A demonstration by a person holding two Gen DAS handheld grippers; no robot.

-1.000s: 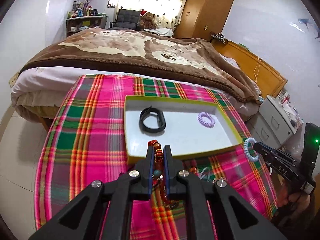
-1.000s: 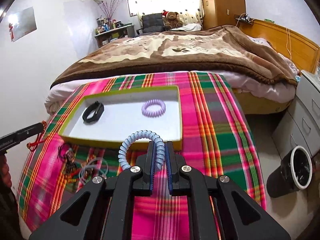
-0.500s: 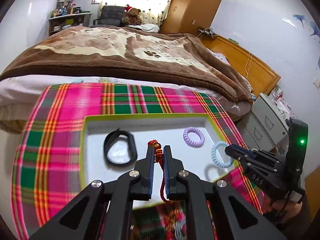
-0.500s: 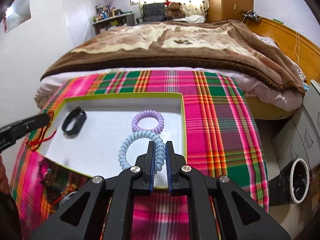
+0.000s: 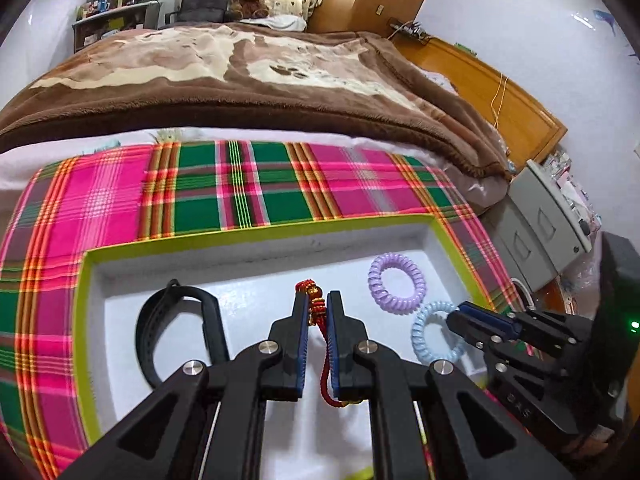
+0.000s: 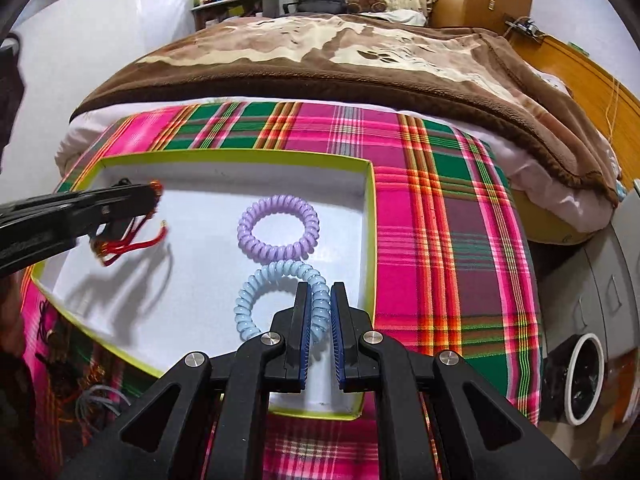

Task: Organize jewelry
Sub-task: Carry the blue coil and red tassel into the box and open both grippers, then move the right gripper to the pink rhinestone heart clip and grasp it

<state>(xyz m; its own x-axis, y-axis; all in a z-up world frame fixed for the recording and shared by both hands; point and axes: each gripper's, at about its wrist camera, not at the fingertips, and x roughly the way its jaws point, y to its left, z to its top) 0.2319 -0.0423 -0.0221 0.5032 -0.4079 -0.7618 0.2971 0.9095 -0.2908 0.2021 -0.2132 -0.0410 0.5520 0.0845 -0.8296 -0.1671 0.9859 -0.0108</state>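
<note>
Left wrist view: the left tool (image 5: 318, 312) is clenched on a red knotted cord charm (image 5: 316, 300), whose long axis runs along the fingers, knot at 12 o'clock, looped cord trailing toward 6. It hangs over the white tray (image 5: 86, 264) on the plaid-covered desk (image 5: 240, 184). A black wristband (image 5: 176, 332) lies at 9 o'clock of it, and a purple coil hair tie (image 5: 396, 282) at 2 o'clock. The right tool (image 6: 318, 312) is grasping a blue coil hair tie (image 6: 276, 292), its ring facing up, touching the purple one at its 12 o'clock. Raised lettering on the right tool's body is too blurred to read.
</note>
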